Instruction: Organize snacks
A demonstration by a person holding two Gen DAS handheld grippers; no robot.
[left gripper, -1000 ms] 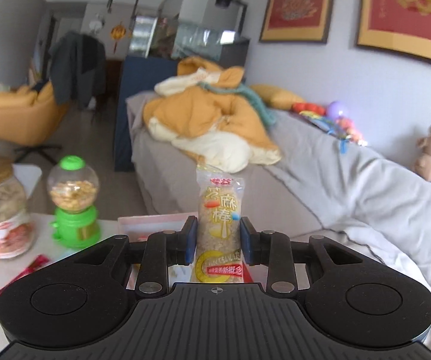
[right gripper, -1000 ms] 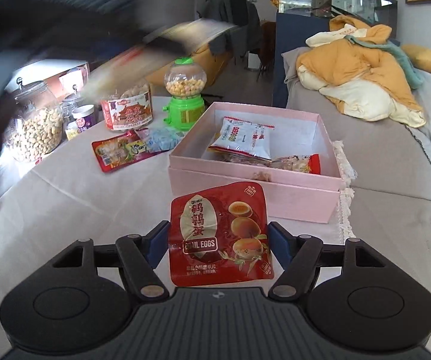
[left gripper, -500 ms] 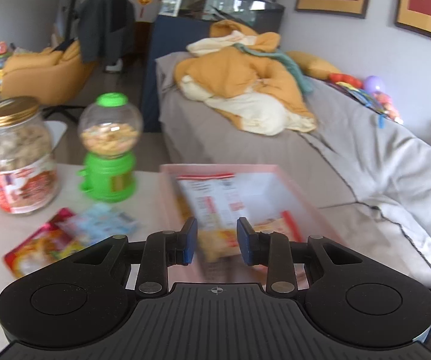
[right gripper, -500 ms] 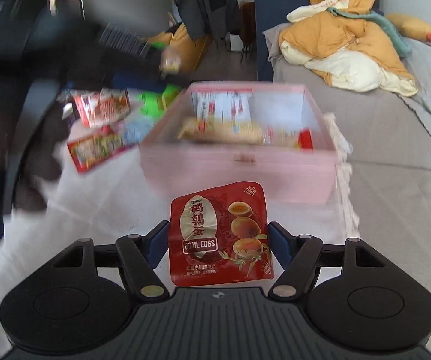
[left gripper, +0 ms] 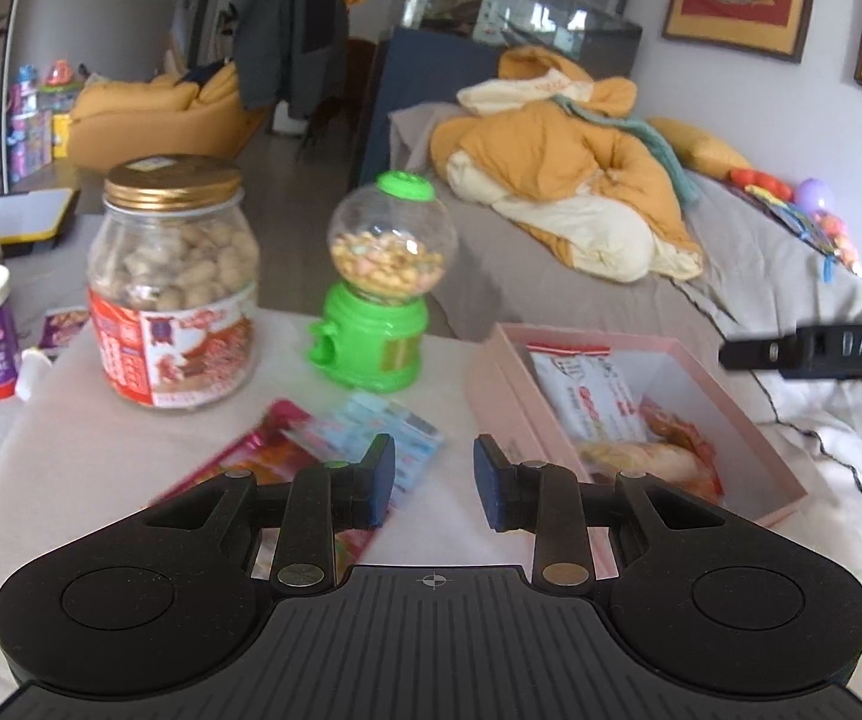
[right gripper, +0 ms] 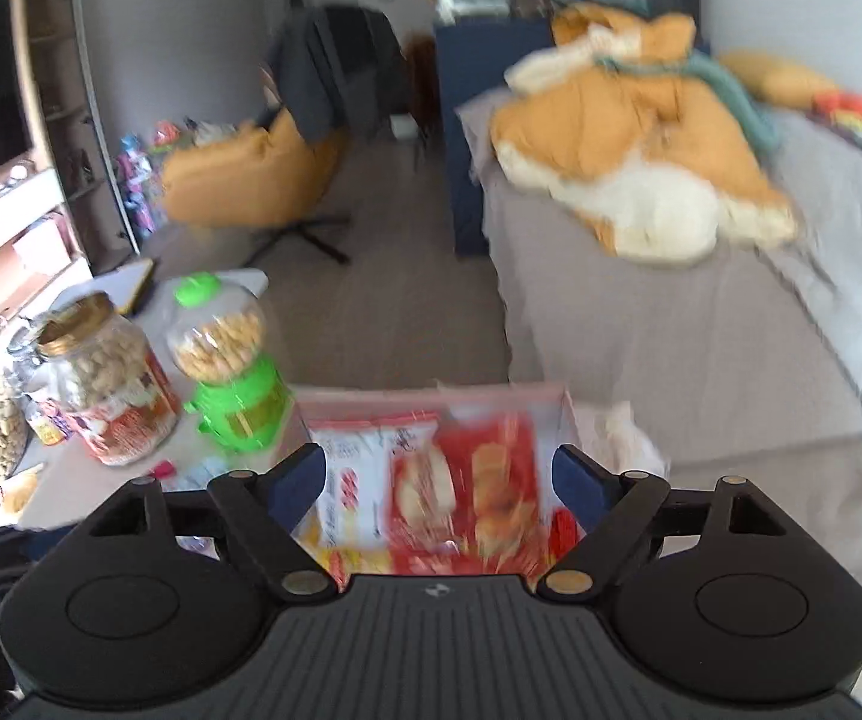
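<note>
Over pink box (right gripper: 563, 402), right gripper (right gripper: 437, 483) spread, empty; left gripper (left gripper: 434, 471) parted, empty; blue packet (left gripper: 371, 429) left-view only.

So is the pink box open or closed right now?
Open: the pink box shows no lid, and snack packets lie visible inside it.

Snack packets (left gripper: 596, 405) lie flat inside pink box (left gripper: 494, 387)
</note>
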